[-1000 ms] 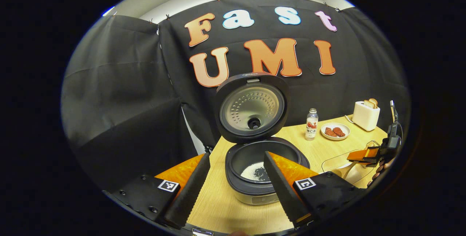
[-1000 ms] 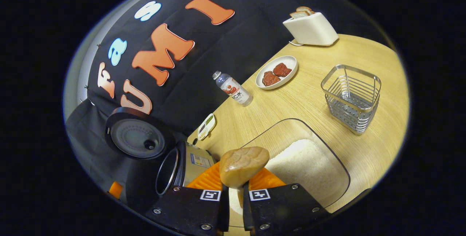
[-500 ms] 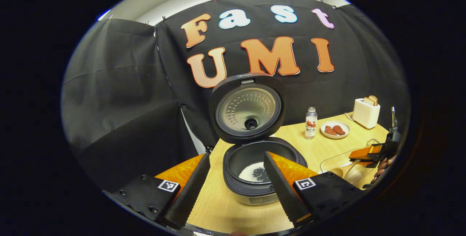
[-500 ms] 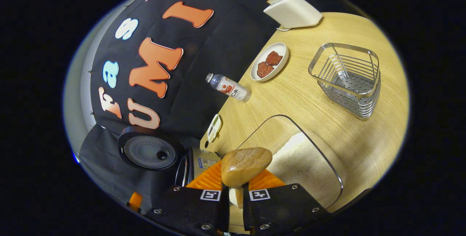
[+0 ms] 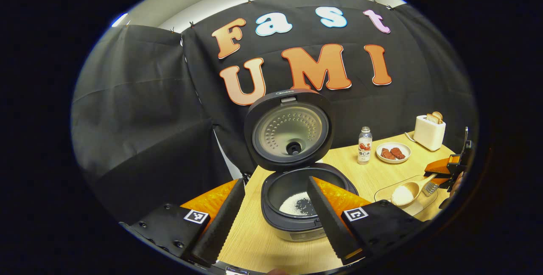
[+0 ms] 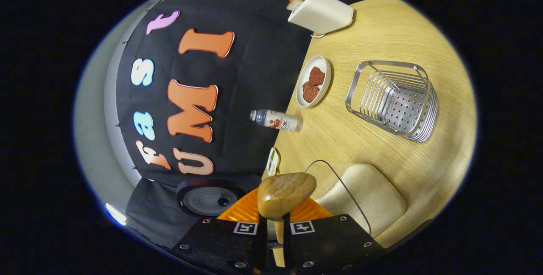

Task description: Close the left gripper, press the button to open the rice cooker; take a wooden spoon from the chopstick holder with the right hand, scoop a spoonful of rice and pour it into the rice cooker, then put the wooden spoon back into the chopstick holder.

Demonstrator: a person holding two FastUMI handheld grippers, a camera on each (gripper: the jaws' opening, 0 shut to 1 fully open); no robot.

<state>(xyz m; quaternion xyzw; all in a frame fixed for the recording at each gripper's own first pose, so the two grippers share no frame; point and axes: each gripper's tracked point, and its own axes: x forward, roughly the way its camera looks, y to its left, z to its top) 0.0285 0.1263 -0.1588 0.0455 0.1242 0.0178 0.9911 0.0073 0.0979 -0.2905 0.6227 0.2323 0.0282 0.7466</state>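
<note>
Now the right gripper [image 6: 275, 228] clamps the wooden spoon [image 5: 408, 192] – heaped with rice, above the clear tray [image 5: 428, 200] – and any tilt spills grains before the rice cooker [image 5: 297, 198], while the left gripper [image 5: 271, 215] stands wide.

Open rice cooker ahead of the left gripper

The rice cooker [image 5: 299, 198] sits just beyond the left gripper [image 5: 271, 207]; the rice container [image 5: 407, 194], bottle [image 5: 364, 145] and plate [image 5: 393, 152] lie to its right, toaster [image 5: 429, 132] farthest.

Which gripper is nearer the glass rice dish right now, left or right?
Right. The right gripper holds the wooden spoon with its heaped bowl just above the glass rice dish. The left gripper is over by the open rice cooker.
</note>
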